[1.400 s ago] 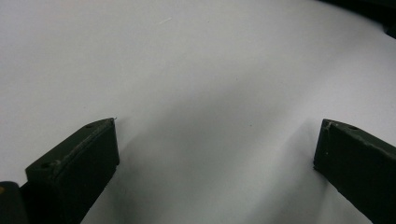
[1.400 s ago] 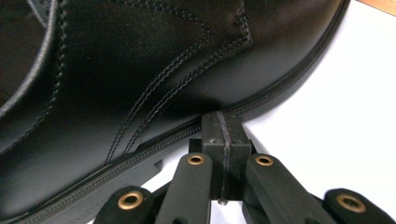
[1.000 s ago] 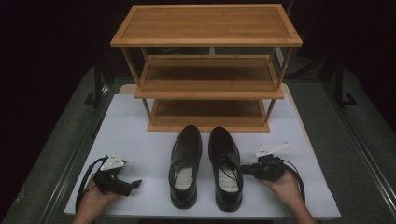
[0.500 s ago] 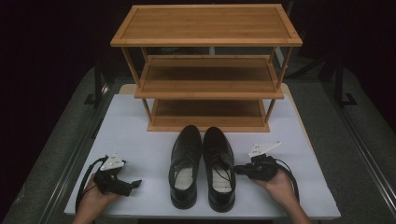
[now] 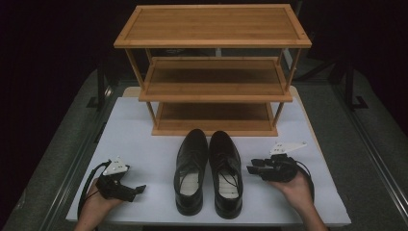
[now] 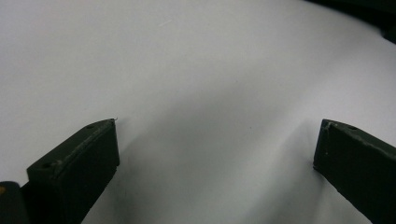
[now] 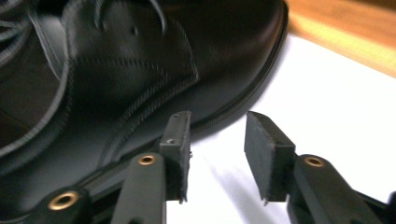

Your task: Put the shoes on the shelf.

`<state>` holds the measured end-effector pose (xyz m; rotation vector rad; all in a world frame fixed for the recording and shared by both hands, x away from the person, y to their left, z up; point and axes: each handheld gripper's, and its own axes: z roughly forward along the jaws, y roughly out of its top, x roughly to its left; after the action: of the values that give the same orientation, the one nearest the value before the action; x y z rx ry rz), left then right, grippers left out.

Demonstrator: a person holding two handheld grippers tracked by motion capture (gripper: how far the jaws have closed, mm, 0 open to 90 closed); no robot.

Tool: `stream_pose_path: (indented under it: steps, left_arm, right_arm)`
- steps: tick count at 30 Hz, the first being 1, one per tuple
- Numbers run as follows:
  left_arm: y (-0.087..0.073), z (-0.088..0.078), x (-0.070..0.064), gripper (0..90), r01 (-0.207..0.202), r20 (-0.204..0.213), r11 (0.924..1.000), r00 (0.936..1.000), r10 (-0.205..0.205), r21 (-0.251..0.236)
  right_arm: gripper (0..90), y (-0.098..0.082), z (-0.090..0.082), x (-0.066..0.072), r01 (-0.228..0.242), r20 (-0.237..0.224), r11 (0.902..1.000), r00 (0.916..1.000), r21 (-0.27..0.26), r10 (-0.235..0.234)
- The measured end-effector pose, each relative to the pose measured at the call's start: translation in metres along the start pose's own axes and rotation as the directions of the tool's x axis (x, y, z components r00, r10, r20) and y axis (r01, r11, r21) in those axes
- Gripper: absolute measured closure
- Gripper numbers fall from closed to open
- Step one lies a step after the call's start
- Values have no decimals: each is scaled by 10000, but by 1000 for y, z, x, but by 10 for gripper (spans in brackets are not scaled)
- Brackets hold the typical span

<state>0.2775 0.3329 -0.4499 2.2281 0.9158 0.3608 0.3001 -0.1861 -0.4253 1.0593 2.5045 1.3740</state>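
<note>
High view, left to right: the left gripper (image 5: 139,188) rests on the white table (image 5: 144,139), well apart from the shoes, its jaws spread wide over bare surface. Two black shoes stand side by side, toes toward the wooden rack (image 5: 214,72): the left shoe (image 5: 191,168), then the right shoe (image 5: 226,171). Just beside it, the right gripper (image 5: 250,169) has its jaws just opening, nothing pinched between them

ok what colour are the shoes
Black leather, with pale insoles; the shoes show best in the high view.
</note>
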Motion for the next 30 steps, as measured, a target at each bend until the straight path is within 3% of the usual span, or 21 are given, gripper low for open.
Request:
stream_pose_path:
  steps: [1, 6, 8, 9, 12, 13, 16, 18, 22, 30]
  left_arm:
    - [3, 0, 0, 0, 252, 312, 9994, 9992, -244, -240]
    - [17, -5, -4, 68, 149, 531, 9973, 9985, -111, -726]
    - [27, -9, -6, 69, 191, 731, 9951, 9973, -120, -972]
    - [36, -14, -9, 145, 259, 1055, 9914, 9943, -123, -1284]
    - [46, -17, -11, 152, 363, 1270, 9877, 9918, -168, -1522]
    - [56, -19, -14, 156, 270, 1353, 9854, 9908, -41, -1680]
    - [66, -19, -17, 160, 121, 1396, 9848, 9901, 124, -1735]
    - [75, -19, -20, 210, 40, 1558, 9808, 9874, 269, -1948]
    - [91, -16, -27, 223, -47, 1801, 9736, 9825, 469, -2283]
    - [117, -5, -40, 223, -379, 2137, 9660, 9723, 947, -2556]
  right_arm:
    - [567, 2, -4, 1, 22, 33, 9999, 10000, -137, -22]
    - [504, 8, -12, 4, -41, 188, 9986, 9998, -534, 51]
    - [477, 12, -16, 6, -84, 156, 9976, 9998, -688, 95]
    - [476, 15, -19, 9, 36, 182, 9968, 9998, -802, -22]
    - [476, 18, -22, 12, 130, 106, 9949, 9999, -999, -120]
    - [476, 21, -24, 16, 214, 85, 9939, 9998, -1079, -207]
    - [481, 24, -24, 19, 323, 21, 9929, 9995, -1144, -322]
    - [481, 27, -23, 21, 346, -79, 9923, 9993, -1187, -358]
    - [481, 32, -19, 26, 465, -233, 9918, 9985, -1192, -496]
    - [470, 45, -7, 33, 648, -605, 9908, 9955, -1189, -724]
